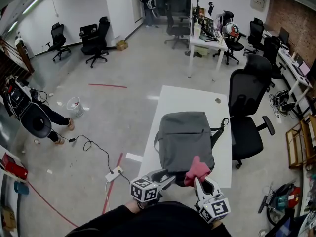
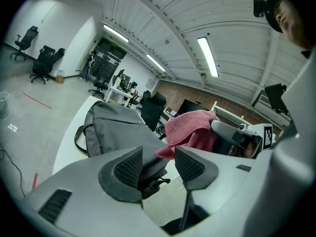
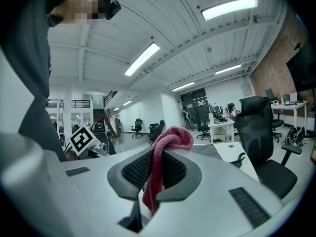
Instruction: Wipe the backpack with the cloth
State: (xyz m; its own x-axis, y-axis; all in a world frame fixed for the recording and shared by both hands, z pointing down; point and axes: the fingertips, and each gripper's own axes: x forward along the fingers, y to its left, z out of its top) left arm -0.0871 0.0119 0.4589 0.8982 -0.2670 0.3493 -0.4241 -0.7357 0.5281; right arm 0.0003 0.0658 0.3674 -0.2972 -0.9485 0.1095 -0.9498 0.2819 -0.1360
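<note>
A grey backpack (image 1: 183,137) lies flat on the white table (image 1: 190,98); it also fills the left gripper view (image 2: 112,126). My left gripper (image 1: 165,176) (image 2: 157,160) is at the bag's near edge, its jaws closed on that edge and a black strap. A pink cloth (image 1: 197,169) (image 3: 173,138) is pinched in my right gripper (image 1: 198,181) (image 3: 157,168), bunched above the pads with a tail hanging below. The cloth rests at the backpack's near right corner and shows beside the left jaws too (image 2: 190,127).
A black office chair (image 1: 248,113) stands at the table's right side. On the floor to the left are a cable with a power strip (image 1: 113,173), a white bin (image 1: 74,106) and a crouching person (image 1: 38,118). More desks and chairs stand farther back.
</note>
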